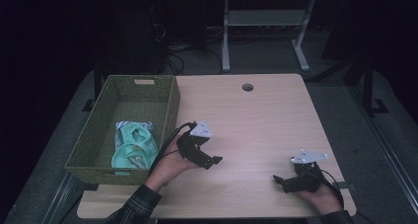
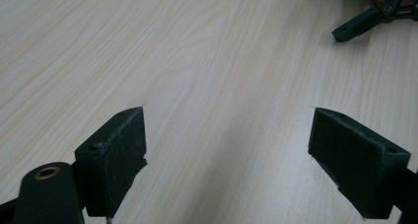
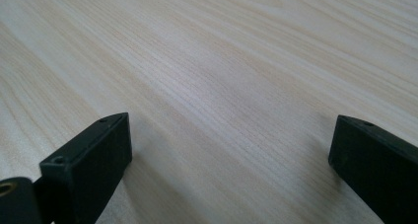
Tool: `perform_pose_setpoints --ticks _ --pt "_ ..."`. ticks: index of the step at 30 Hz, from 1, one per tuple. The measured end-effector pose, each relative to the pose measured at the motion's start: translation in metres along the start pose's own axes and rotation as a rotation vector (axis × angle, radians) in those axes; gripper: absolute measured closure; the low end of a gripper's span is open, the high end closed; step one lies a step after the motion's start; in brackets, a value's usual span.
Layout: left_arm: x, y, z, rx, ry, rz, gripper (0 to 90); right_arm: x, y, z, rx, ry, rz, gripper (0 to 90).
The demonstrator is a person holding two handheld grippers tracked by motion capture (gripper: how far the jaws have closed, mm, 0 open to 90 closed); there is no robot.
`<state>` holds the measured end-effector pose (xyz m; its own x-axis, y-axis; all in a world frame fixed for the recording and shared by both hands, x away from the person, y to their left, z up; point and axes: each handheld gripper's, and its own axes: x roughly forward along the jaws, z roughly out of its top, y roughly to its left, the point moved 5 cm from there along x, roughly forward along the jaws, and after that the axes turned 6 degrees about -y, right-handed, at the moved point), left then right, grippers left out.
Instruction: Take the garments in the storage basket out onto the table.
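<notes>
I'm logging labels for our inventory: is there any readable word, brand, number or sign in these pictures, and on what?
None can be read.
The woven basket has a pale tag on its far rim, too small to show any writing.
The mint-green cloth inside shows no print.
The left gripper, right gripper and wooden table bear no markings.

Finding no readable text, label, brand, number or sign anywhere: nothing legible showing on the tabletop, the basket, the cloth or either gripper.
</notes>
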<state>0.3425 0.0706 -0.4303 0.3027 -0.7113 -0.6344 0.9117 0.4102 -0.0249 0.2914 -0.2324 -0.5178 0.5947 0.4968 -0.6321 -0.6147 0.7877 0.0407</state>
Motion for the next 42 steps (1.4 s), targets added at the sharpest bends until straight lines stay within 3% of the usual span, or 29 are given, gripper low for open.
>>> perform_pose_setpoints --ticks 20,30,42 --pt "-0.02 0.014 0.015 -0.011 -0.033 -0.01 13.8 0.0 0.0 0.0 0.002 -0.002 0.0 2.2" --pt "-0.028 0.018 0.019 0.002 -0.023 -0.018 13.8 0.0 0.0 0.0 0.002 -0.002 0.0 2.2" --pt "-0.05 0.03 0.017 -0.027 -0.051 0.01 13.8 0.0 0.0 0.0 0.001 -0.001 0.001 2.2"
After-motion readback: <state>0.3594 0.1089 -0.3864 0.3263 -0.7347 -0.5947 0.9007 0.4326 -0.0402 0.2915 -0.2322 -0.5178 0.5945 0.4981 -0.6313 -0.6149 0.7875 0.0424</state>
